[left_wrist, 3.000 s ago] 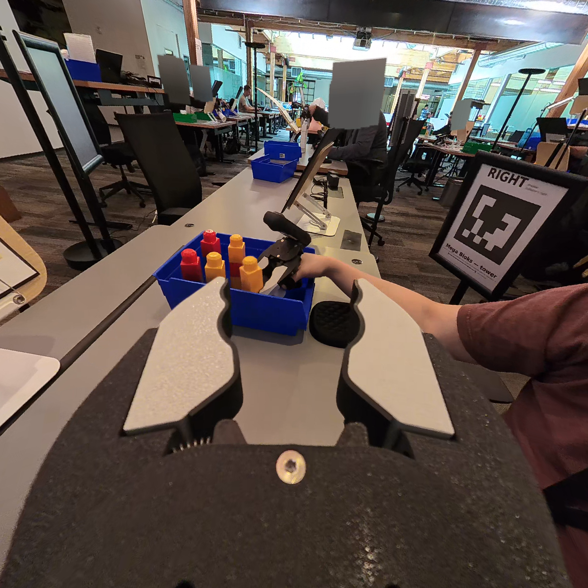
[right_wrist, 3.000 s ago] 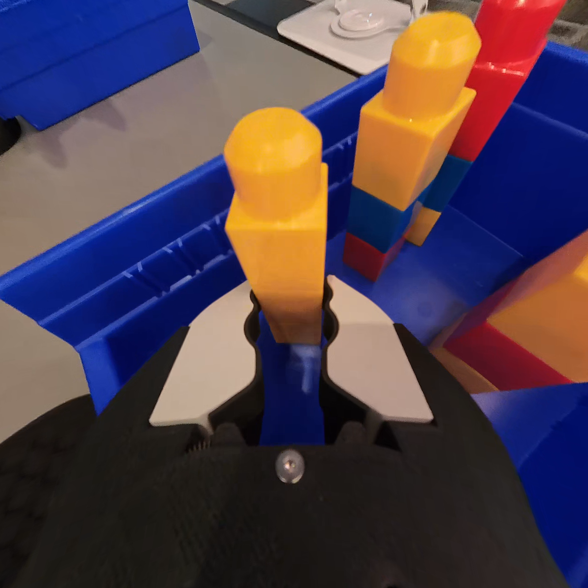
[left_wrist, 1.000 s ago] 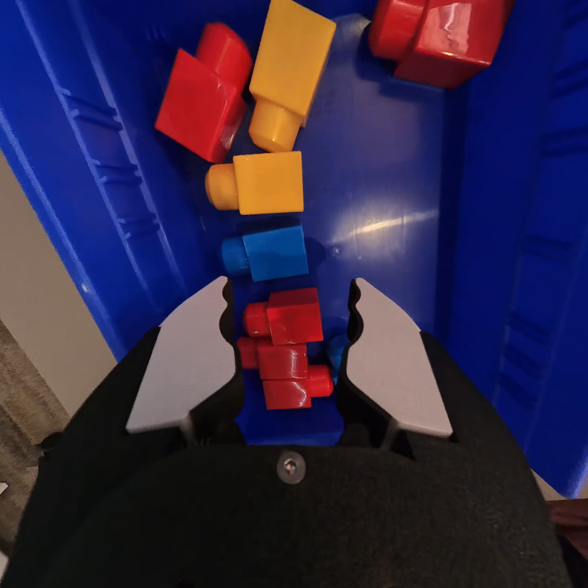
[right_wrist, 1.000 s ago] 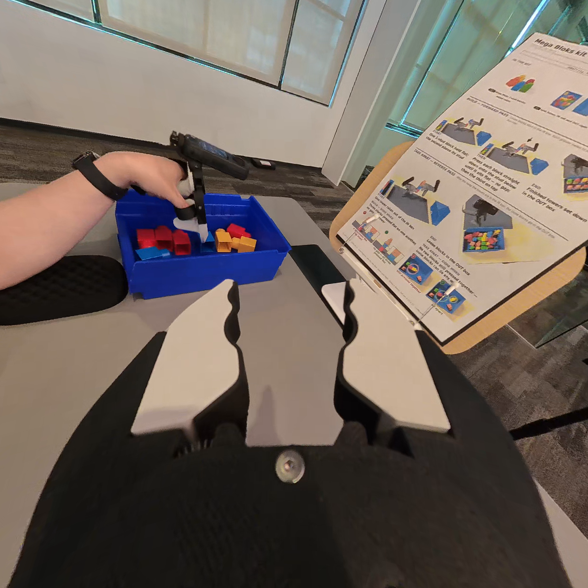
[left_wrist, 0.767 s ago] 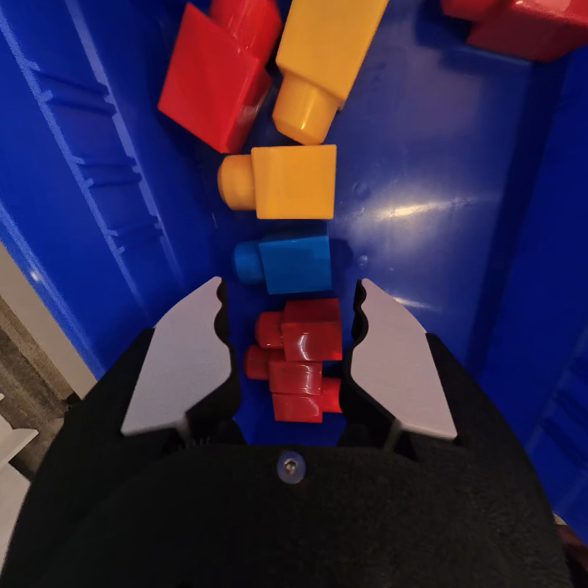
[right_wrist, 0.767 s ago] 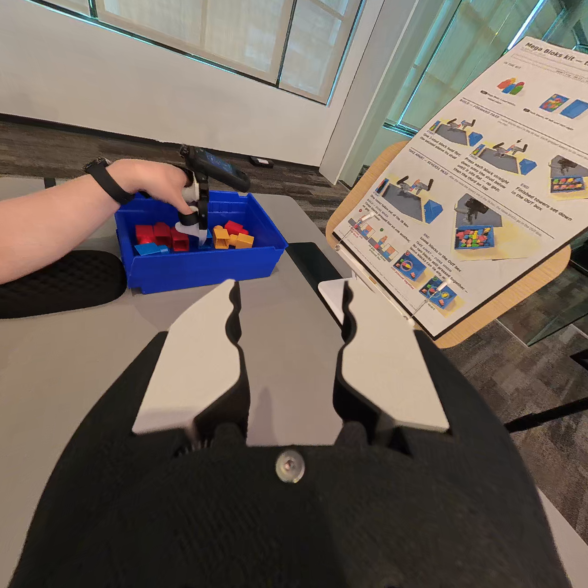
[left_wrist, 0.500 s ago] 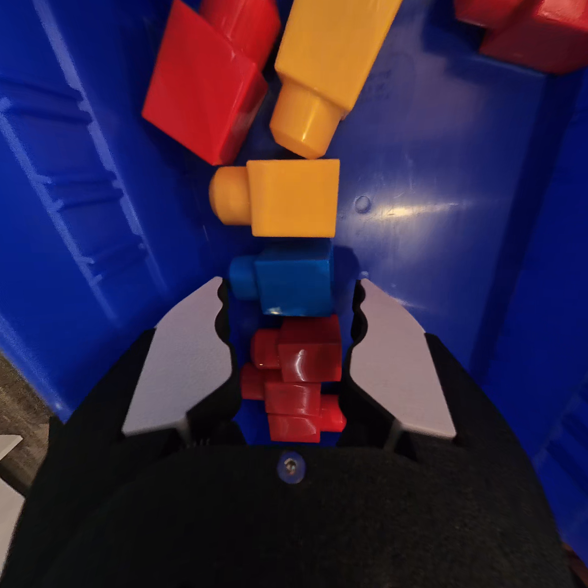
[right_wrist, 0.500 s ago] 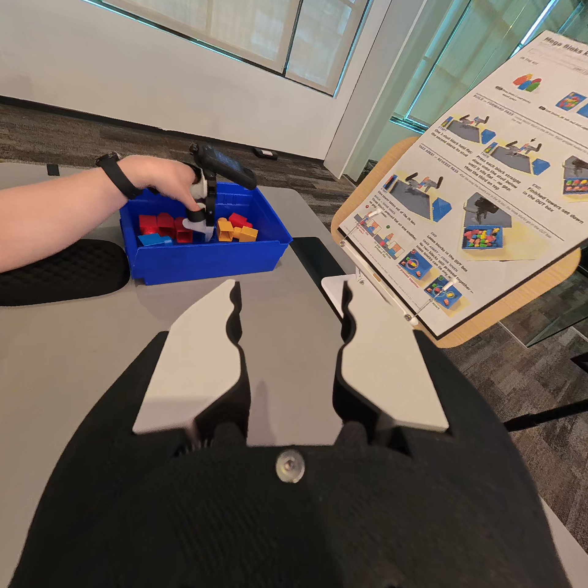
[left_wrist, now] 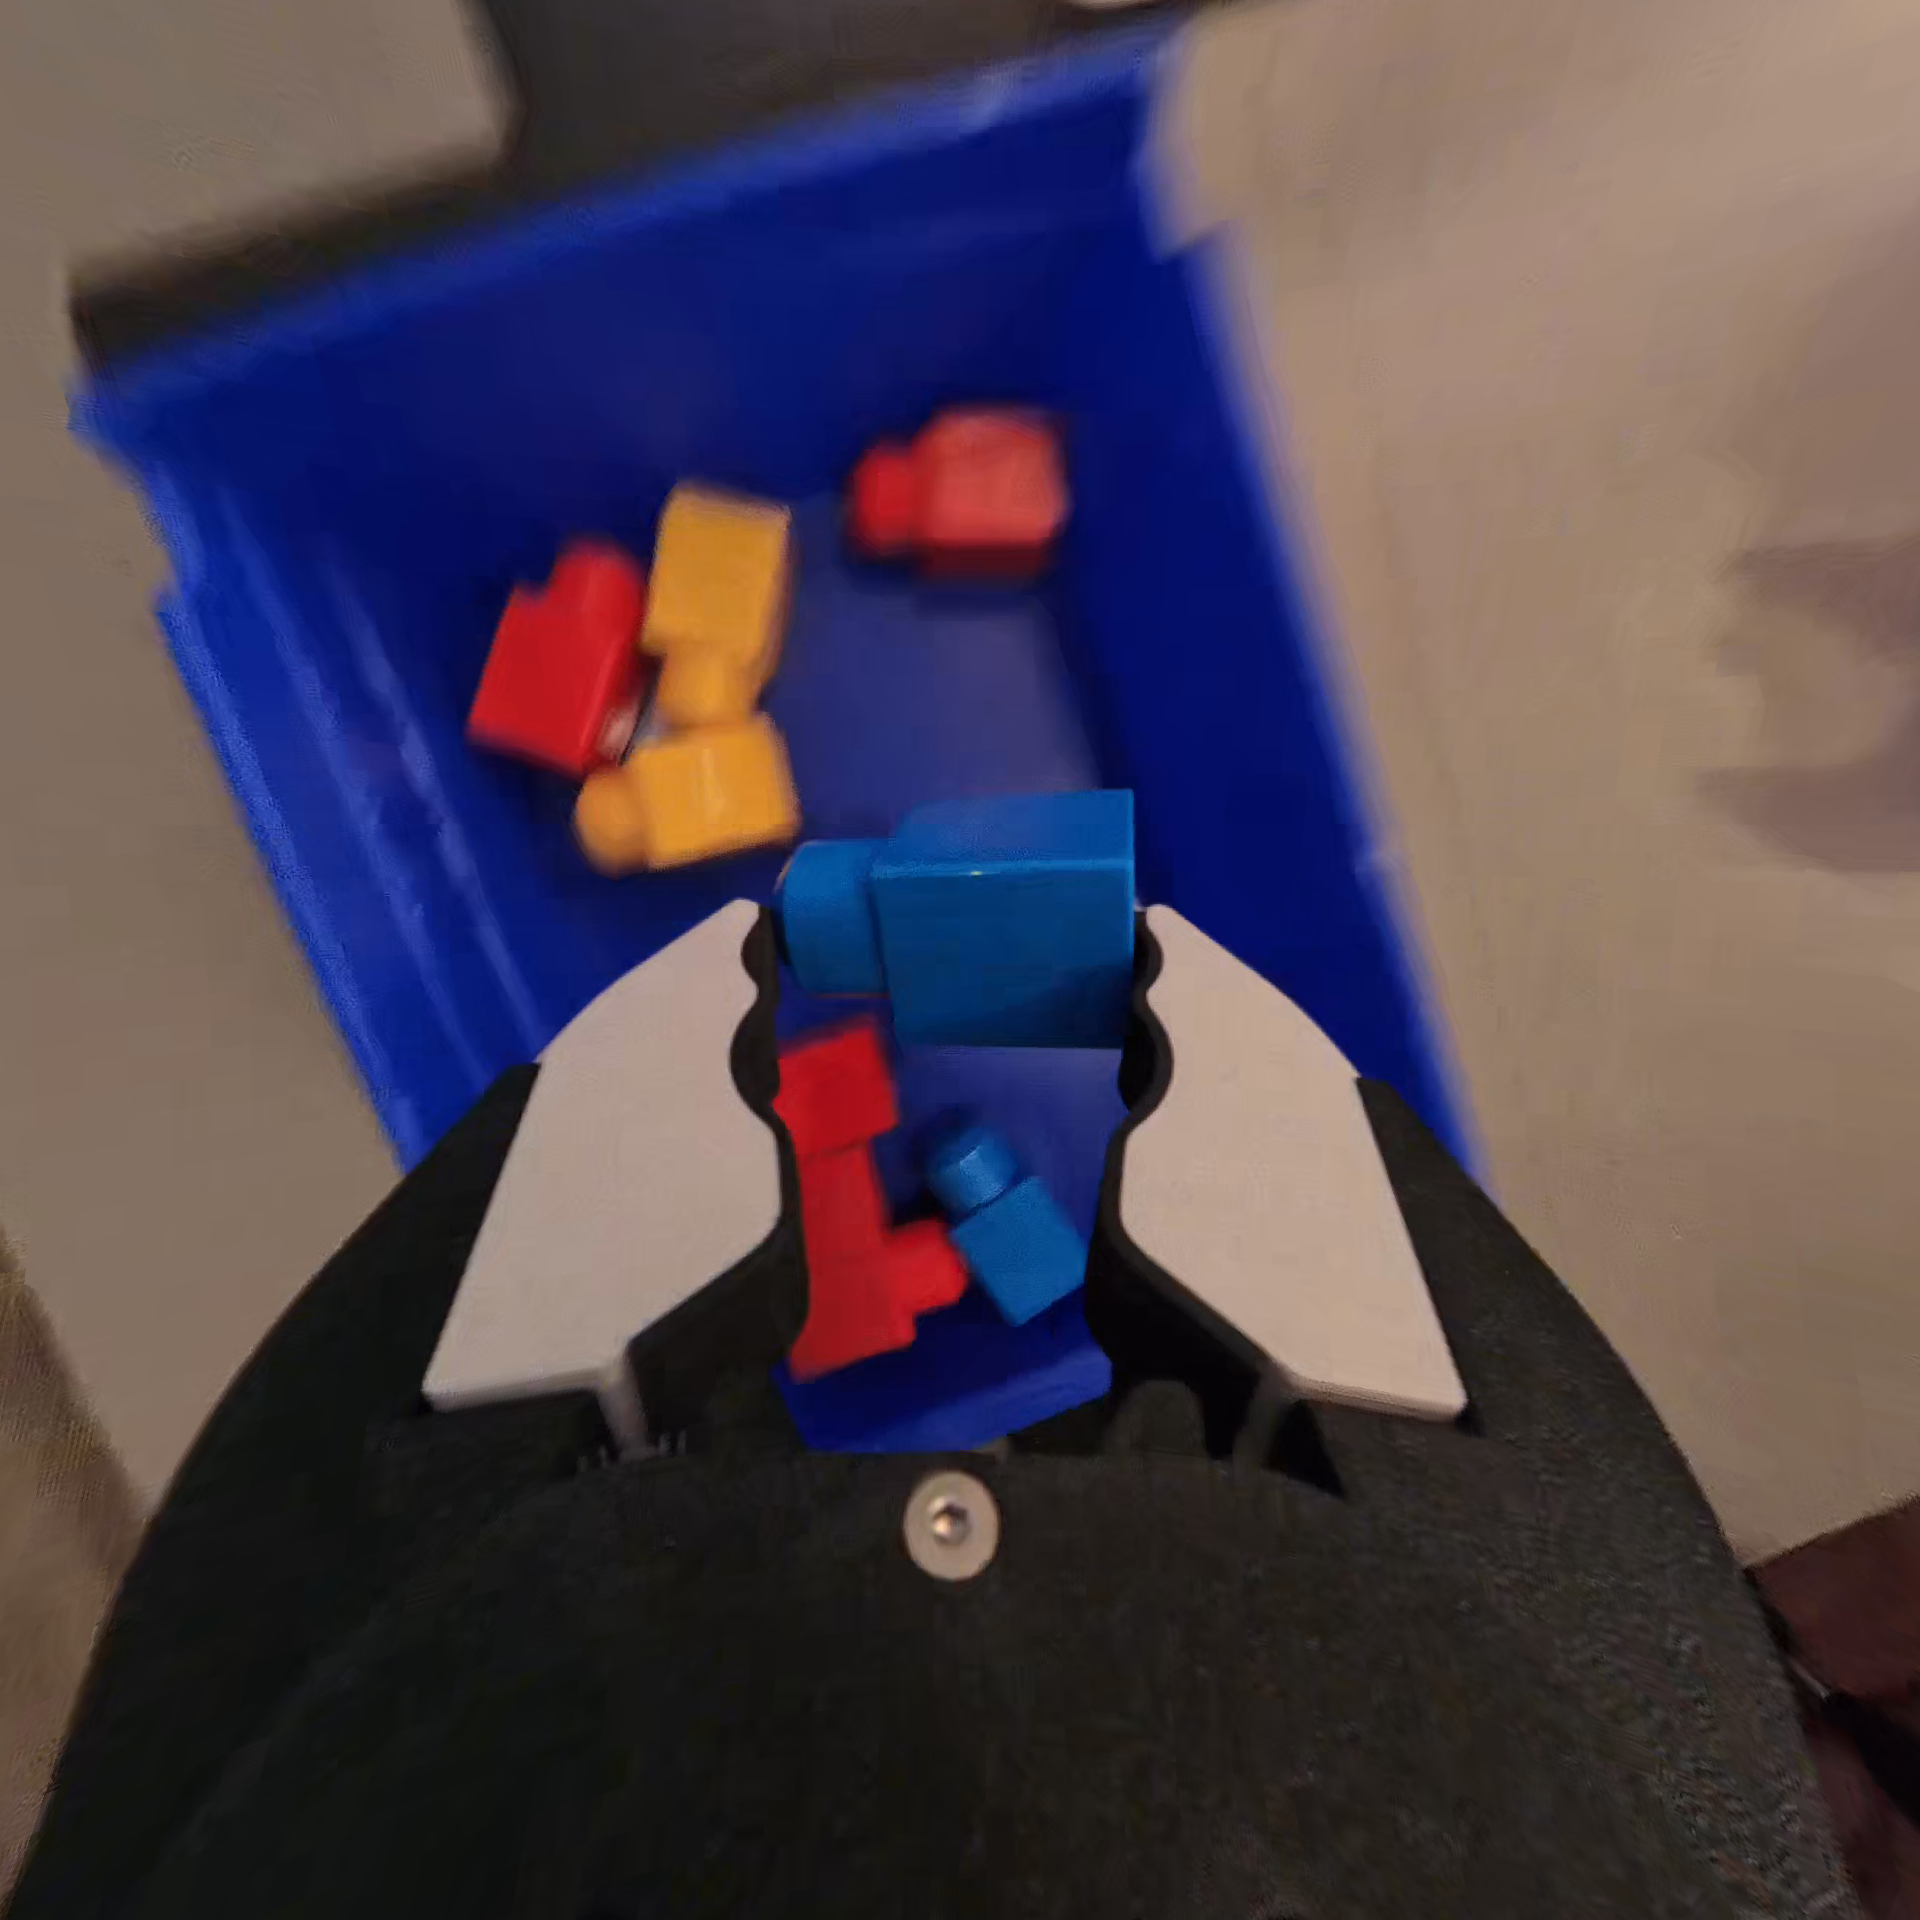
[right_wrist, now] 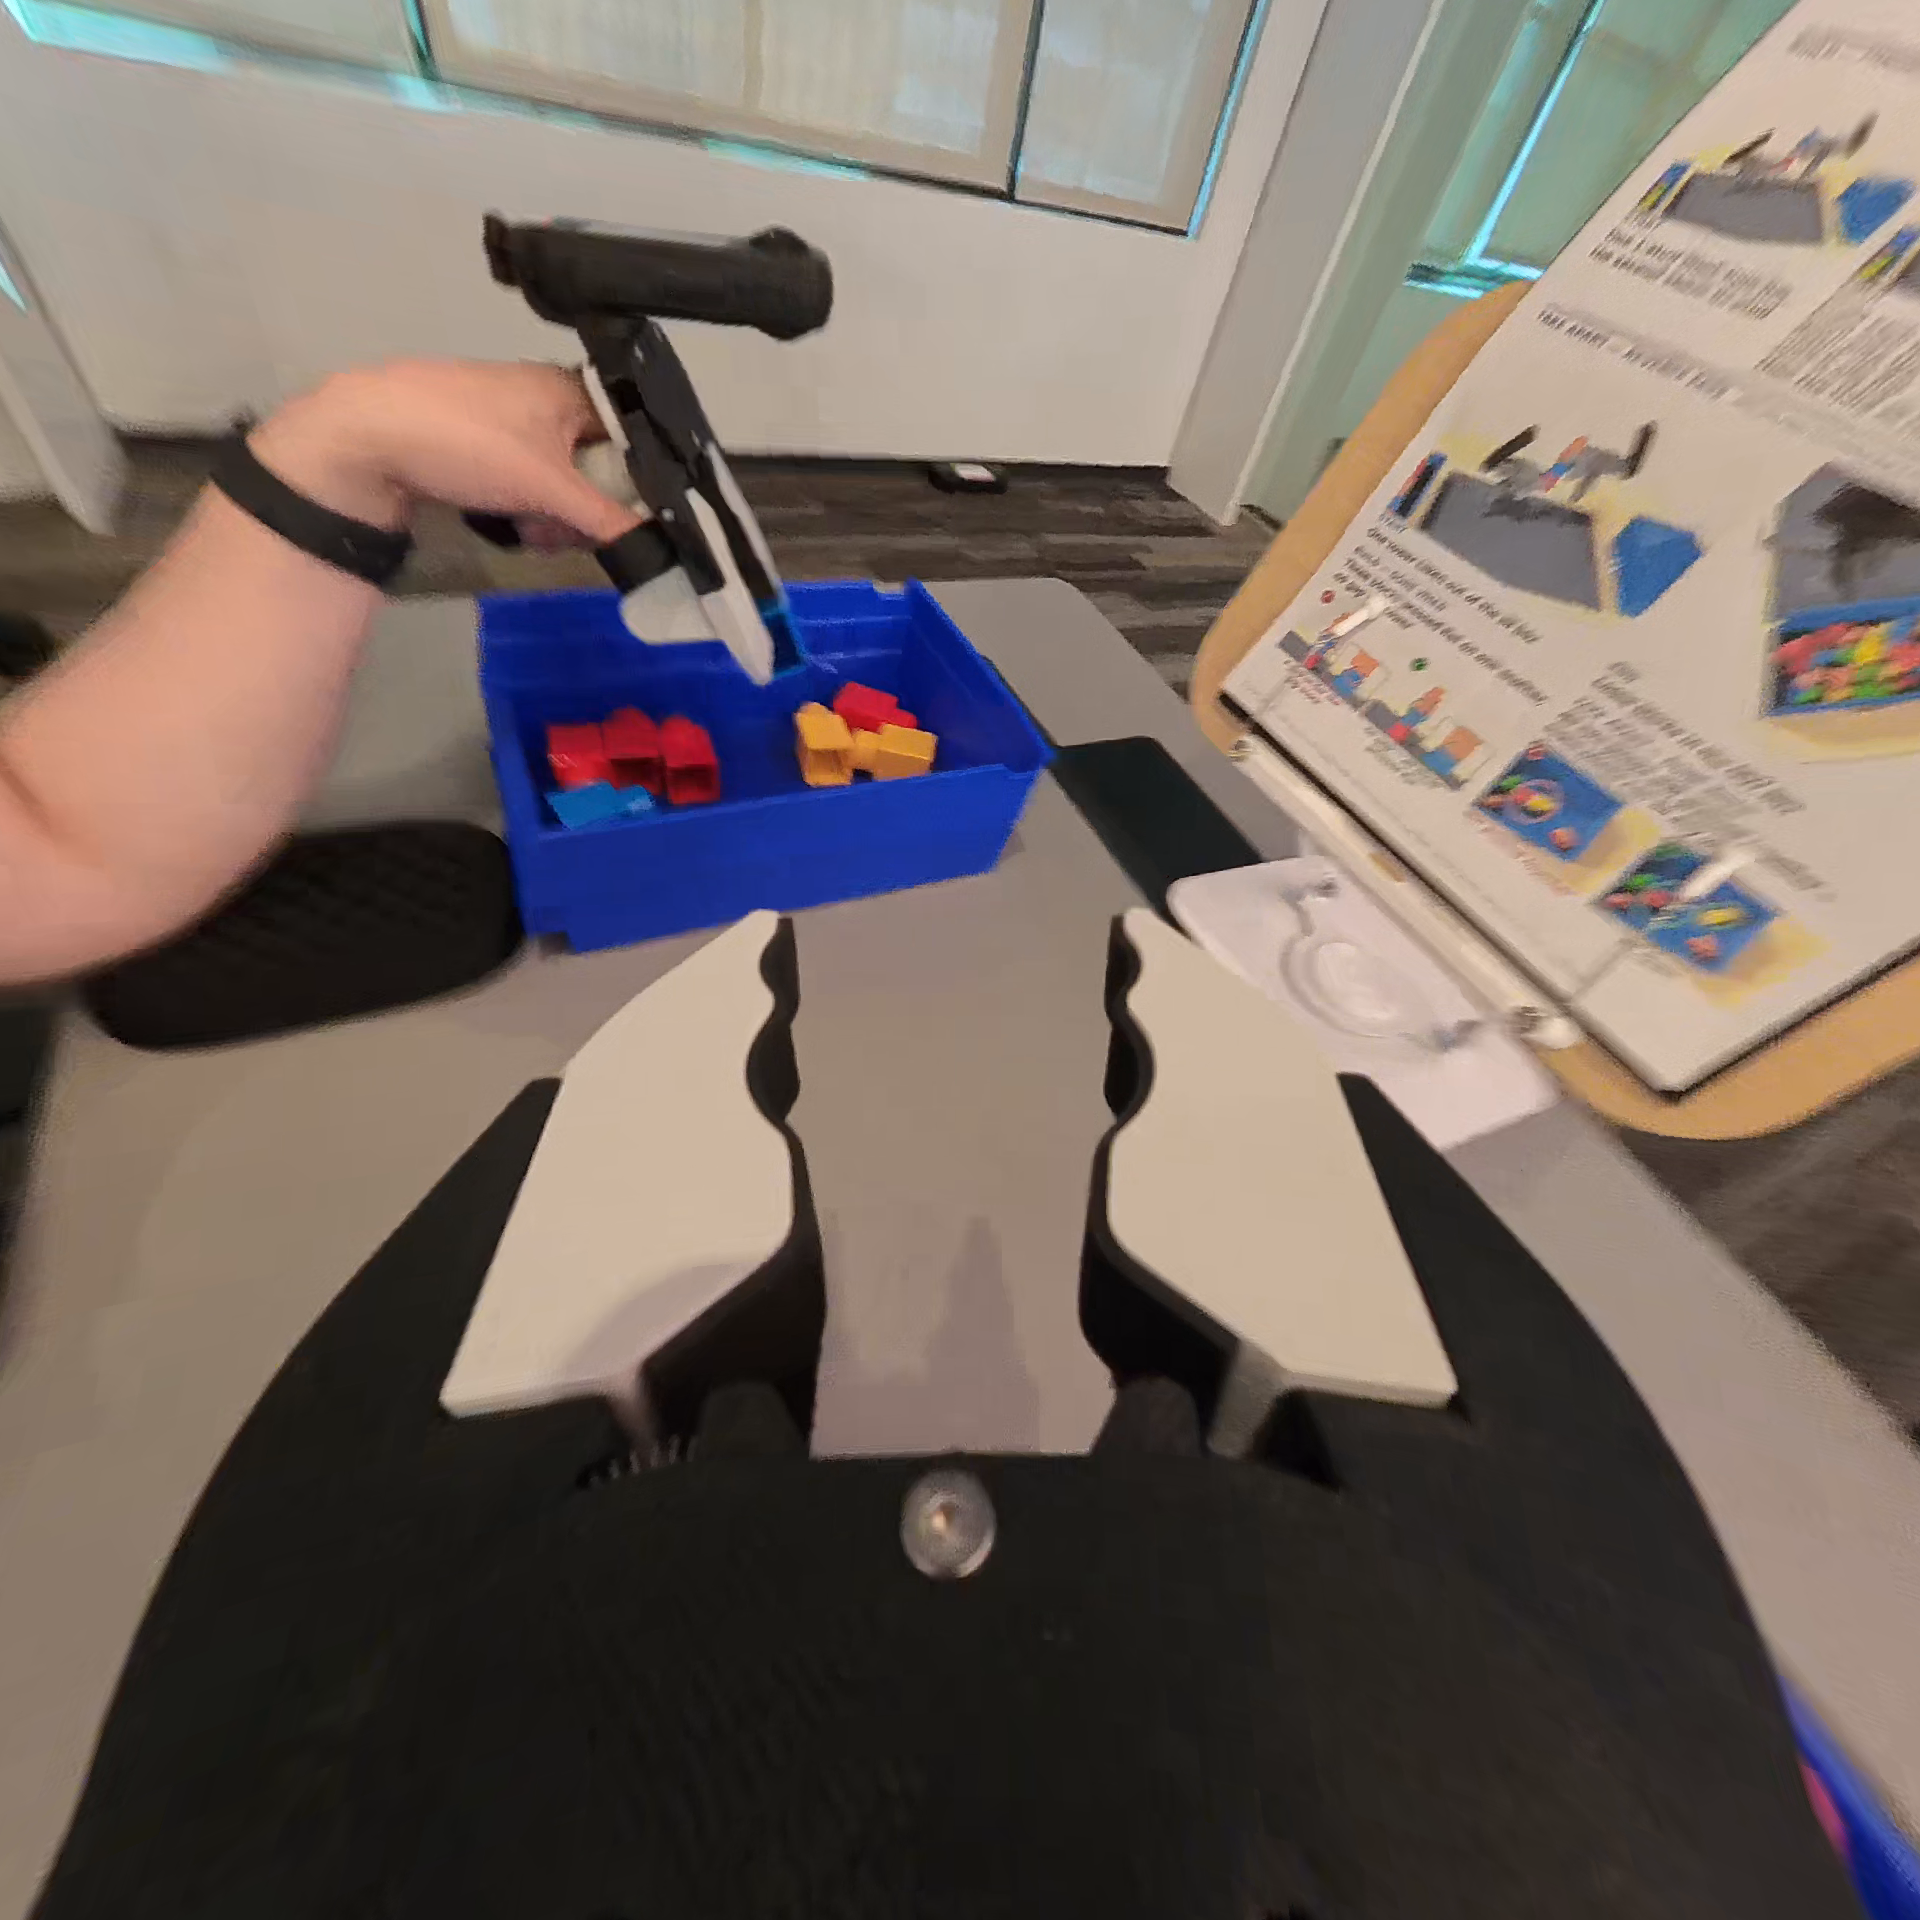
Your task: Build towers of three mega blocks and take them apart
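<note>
My left gripper is shut on a blue block, held sideways with its stud to the left, lifted above the blue bin. Loose red blocks, a second blue block, yellow blocks and more red blocks lie in the bin below. In the right wrist view the left gripper hangs over the bin with a blue block between its fingers. My right gripper is open and empty over the grey table.
An instruction board leans on a white stand at the right. A black wrist pad lies left of the bin. A person's hand with a black wristband holds the left gripper. One gripper's finger ends stand about 35 cm off the other's.
My left gripper closed on the blue block in the bin and lifted it up; the bin now looks farther below. My right gripper stayed open over the table, shifting only slightly.
</note>
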